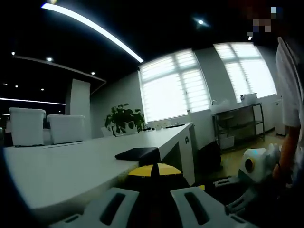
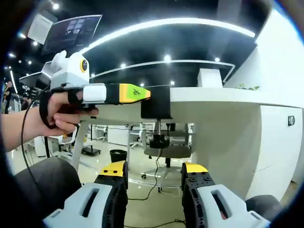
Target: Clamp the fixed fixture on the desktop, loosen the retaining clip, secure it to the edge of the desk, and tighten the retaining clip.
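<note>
Fixture (image 2: 156,107) clamped at desk (image 2: 223,95) edge, plate on top, screw hanging below, long axis upright; left gripper (image 2: 135,93) nearer, tips at its plate, grip impossible to tell; right gripper (image 2: 154,173) parted, empty, lower, facing screw.

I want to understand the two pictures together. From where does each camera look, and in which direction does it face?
Left gripper view: at desk height, looking along the white desk toward the windows; its yellow-tipped jaws meet; the right gripper enters at right.
Right gripper view: below the desk edge, facing it; jaws apart; a hand holds the left gripper against the black clamp.
Shared: desk, clamp.
</note>
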